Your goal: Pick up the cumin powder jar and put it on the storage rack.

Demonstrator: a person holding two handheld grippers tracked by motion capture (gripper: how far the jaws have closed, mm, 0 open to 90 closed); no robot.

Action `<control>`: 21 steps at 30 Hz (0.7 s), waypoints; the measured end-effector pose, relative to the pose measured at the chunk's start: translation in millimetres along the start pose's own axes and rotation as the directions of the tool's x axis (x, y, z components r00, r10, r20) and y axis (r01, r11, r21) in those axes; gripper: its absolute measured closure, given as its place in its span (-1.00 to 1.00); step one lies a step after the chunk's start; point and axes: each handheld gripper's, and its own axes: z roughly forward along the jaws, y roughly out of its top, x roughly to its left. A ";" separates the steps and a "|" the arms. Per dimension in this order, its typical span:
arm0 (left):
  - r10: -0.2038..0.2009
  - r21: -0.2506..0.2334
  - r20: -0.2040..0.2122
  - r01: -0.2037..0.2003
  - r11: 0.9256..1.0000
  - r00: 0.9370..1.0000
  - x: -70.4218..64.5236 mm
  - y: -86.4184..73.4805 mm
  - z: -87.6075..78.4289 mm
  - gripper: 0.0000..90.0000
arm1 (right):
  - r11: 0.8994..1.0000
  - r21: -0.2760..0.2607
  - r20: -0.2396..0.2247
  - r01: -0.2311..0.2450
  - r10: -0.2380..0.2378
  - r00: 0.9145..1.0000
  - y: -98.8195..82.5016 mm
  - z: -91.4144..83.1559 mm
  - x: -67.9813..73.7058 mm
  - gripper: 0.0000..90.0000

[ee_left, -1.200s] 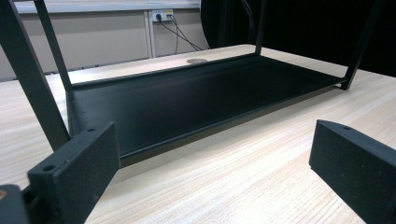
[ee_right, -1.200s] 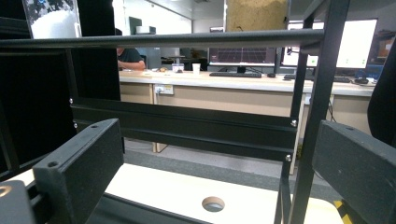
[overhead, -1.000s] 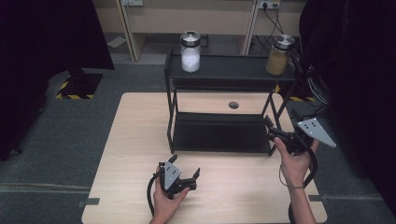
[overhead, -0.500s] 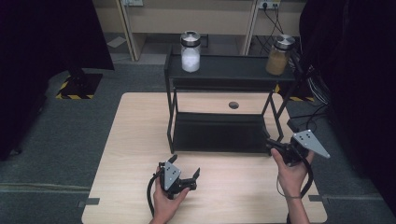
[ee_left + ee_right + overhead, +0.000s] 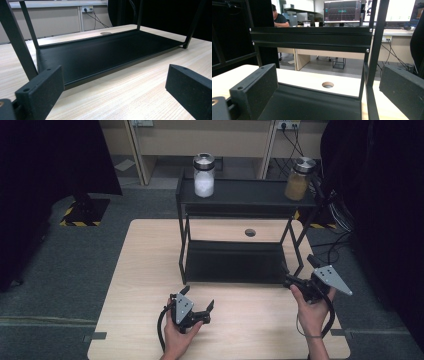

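Observation:
A black two-tier rack (image 5: 235,195) stands on the wooden table (image 5: 145,265). Its top shelf carries a jar of white grains (image 5: 204,176) at the left and a jar of brown grains (image 5: 296,180) at the right. My left gripper (image 5: 198,298) rests open near the table's front edge, its jaws pointing at the bare lower shelf (image 5: 105,52). My right gripper (image 5: 298,267) is open beside the rack's front right leg (image 5: 372,50). It looks under the top shelf rail (image 5: 312,37). Neither gripper (image 5: 116,92) (image 5: 328,95) holds anything.
A round cable hole (image 5: 250,232) is in the table behind the rack. Beyond the table are desks, cables at the right (image 5: 335,215), and a black-and-yellow floor base (image 5: 82,212). A person (image 5: 279,17) sits far off by monitors.
My right gripper has drawn back a little toward the table's front edge, staying open. The left gripper has not moved.

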 end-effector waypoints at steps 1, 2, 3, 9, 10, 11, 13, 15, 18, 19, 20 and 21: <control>0.000 0.000 0.000 0.000 1.000 1.000 0.0 0.1 0.0 -0.97 | 1.000 0.002 0.001 0.000 0.000 1.000 -0.9 -0.3 -0.1 -0.95; -0.001 0.000 -0.001 0.001 1.000 1.000 0.0 -0.1 0.0 -0.97 | 1.000 0.006 0.002 0.000 0.000 1.000 -2.1 -0.8 -0.3 -0.95; -0.001 -0.001 0.000 0.001 1.000 1.000 0.0 -0.1 0.0 -0.97 | 1.000 0.012 0.002 0.000 -0.001 1.000 -4.3 -1.2 -0.4 -0.95; 0.002 0.001 -0.001 -0.002 1.000 1.000 -0.3 0.1 0.0 -0.97 | 0.999 0.052 -0.001 -0.007 0.007 1.000 -16.2 -2.9 -1.3 -0.95; 0.002 0.000 -0.002 -0.002 1.000 1.000 -0.4 0.0 0.0 -0.97 | 0.998 0.060 -0.004 -0.012 0.012 1.000 -18.7 -3.0 -1.7 -0.95; 0.002 0.000 -0.002 -0.002 1.000 1.000 -0.4 0.0 0.0 -0.97 | 0.998 0.065 -0.005 -0.014 0.015 1.000 -20.1 -3.1 -1.9 -0.95; 0.001 0.000 -0.002 -0.001 1.000 1.000 -0.4 0.0 0.0 -0.97 | 0.997 0.074 -0.003 -0.015 0.016 1.000 -23.6 -3.5 -1.6 -0.95; 0.002 0.000 -0.002 -0.002 1.000 1.000 -0.4 0.1 0.0 -0.97 | 0.996 0.083 -0.004 -0.012 0.012 1.000 -26.1 -3.4 -1.2 -0.95; 0.001 -0.002 -0.003 -0.001 1.000 1.000 -0.6 -0.4 -0.2 -0.97 | 0.996 0.092 -0.005 -0.007 0.007 1.000 -28.9 -3.4 -0.2 -0.95; 0.001 -0.003 -0.003 -0.001 1.000 1.000 -0.6 -0.5 -0.2 -0.97 | 0.995 0.095 -0.005 -0.006 0.007 1.000 -29.5 -3.5 0.0 -0.95; 0.001 -0.002 -0.003 -0.001 1.000 1.000 -0.7 -0.4 -0.2 -0.97 | 0.995 0.099 -0.006 -0.005 0.005 1.000 -30.1 -3.5 0.0 -0.95; 0.001 -0.002 -0.003 -0.001 1.000 1.000 -0.7 -0.4 -0.2 -0.97 | 0.995 0.099 -0.005 -0.005 0.005 1.000 -30.9 -3.6 0.0 -0.95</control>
